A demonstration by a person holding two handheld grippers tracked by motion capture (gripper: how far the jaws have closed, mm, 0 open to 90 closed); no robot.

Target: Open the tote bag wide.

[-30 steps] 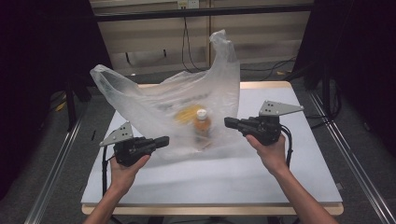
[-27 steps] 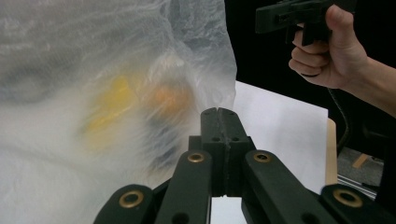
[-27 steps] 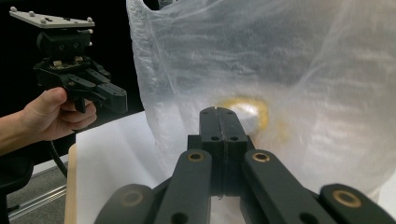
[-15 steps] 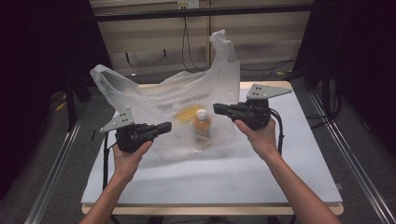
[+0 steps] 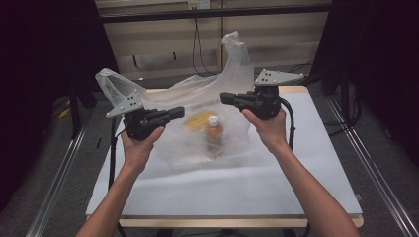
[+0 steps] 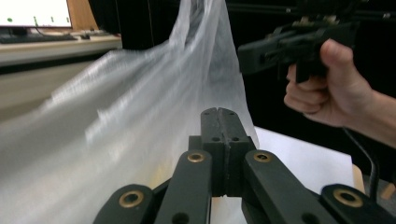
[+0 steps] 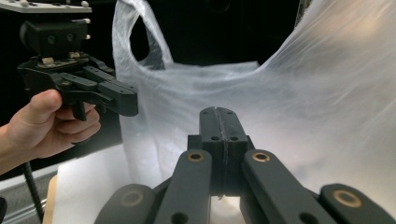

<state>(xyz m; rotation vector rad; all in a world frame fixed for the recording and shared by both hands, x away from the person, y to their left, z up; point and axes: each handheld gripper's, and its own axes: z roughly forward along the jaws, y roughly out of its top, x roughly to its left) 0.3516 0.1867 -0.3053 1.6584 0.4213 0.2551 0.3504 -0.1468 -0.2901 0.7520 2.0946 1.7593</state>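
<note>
The clear plastic bag (image 5: 197, 118) sits at the centre of the high view on the white table (image 5: 306, 187), and its film blurs the bottle (image 5: 213, 134) and a yellow item (image 5: 198, 120) inside, so the latter cannot be identified. The bottle stands upright, white cap up, while the bag's two handles rise toward the upper left and upper middle of the frame. The left gripper (image 5: 179, 111) and right gripper (image 5: 225, 98) both have their jaws pressed together; whether film is pinched between them cannot be made out.
</note>
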